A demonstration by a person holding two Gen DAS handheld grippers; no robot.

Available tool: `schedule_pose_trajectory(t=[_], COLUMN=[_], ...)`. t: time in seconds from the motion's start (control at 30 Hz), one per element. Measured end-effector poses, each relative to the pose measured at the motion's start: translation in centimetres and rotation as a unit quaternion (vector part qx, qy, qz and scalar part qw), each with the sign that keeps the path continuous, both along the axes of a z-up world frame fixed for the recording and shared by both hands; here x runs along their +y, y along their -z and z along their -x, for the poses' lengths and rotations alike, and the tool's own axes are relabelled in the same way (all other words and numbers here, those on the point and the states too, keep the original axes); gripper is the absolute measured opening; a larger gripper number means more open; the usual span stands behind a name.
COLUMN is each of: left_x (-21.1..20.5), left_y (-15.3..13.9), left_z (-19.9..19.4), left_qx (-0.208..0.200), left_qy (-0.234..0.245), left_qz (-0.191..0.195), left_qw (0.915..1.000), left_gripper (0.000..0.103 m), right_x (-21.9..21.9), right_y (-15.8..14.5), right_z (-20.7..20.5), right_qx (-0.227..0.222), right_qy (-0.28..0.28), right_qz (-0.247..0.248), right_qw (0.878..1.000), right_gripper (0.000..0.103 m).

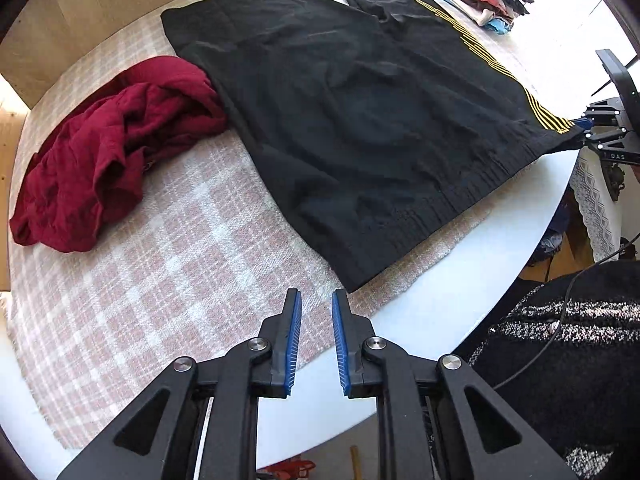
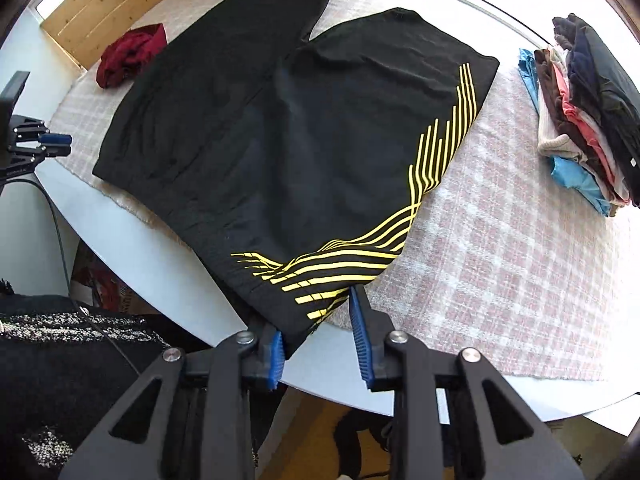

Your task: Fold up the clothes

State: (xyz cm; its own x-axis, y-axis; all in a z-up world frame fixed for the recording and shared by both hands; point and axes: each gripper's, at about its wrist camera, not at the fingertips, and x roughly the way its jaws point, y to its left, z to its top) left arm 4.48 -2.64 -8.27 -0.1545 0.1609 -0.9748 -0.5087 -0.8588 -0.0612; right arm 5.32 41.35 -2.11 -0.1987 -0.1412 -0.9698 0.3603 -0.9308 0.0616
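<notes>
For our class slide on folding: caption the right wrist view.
Black shorts with yellow stripes spread on the checked cloth, waistband corner between the open right hand-held gripper.

Middle of surface (image 2: pixel 500 392): covered by the spread black shorts (image 2: pixel 280 140), lying flat and low.
Far left: crumpled red garment (image 1: pixel 112 152) touches the shorts' edge, a raised heap.
Far right: stack of folded clothes (image 2: pixel 588 120), the tallest obstacle, apart from the shorts.
Between shorts and stack: bare checked cloth (image 2: pixel 500 220), open.
Near left: bare checked cloth, free.
Near rim: person's dark sleeve (image 1: pixel 560 340) and a cable just beside it.
</notes>
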Motion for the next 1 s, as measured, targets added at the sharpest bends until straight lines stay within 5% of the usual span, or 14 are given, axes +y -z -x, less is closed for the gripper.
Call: schedule_pose_trajectory(t=[0.03,0.17,0.27,0.4,0.67,1.0], left_x=[-0.1,1.3,4.2,12.1,31.3,36.8], left_y=[-0.8,-3.6,-4.7,-3.4,-1.2,2.7], left_z=[-0.4,-1.2,-1.4,-1.1,-2.7,-2.0], left_qx=[0.009,0.047,0.047,0.037,0.009,-0.010], left_qy=[-0.006,-0.043,-0.049,-0.025,0.101,0.060], left_qz=[0.006,0.030,-0.010,-0.051,-0.128,-0.081], left_qw=[0.9999,0.9975,0.9976,0.9977,0.9866,0.9949], left_gripper=[0.015,0.014,0.014,0.014,0.022,0.029], right_x=[0.7,-0.5,0.0,6.5,12.1,10.5], right_y=[-0.5,-1.5,-1.6,-1.9,0.9,6.5], right_z=[0.3,-0.7,-1.5,3.0,18.1,28.4], right_qx=[-0.006,-0.033,-0.016,-0.005,0.128,0.103], right_qy=[-0.009,-0.103,-0.174,-0.103,0.041,0.066], right_qz=[0.016,0.012,-0.027,0.045,-0.003,-0.019], right_qw=[1.000,0.994,0.984,0.994,0.991,0.992], right_gripper=[0.045,0.047,0.046,0.046,0.046,0.046])
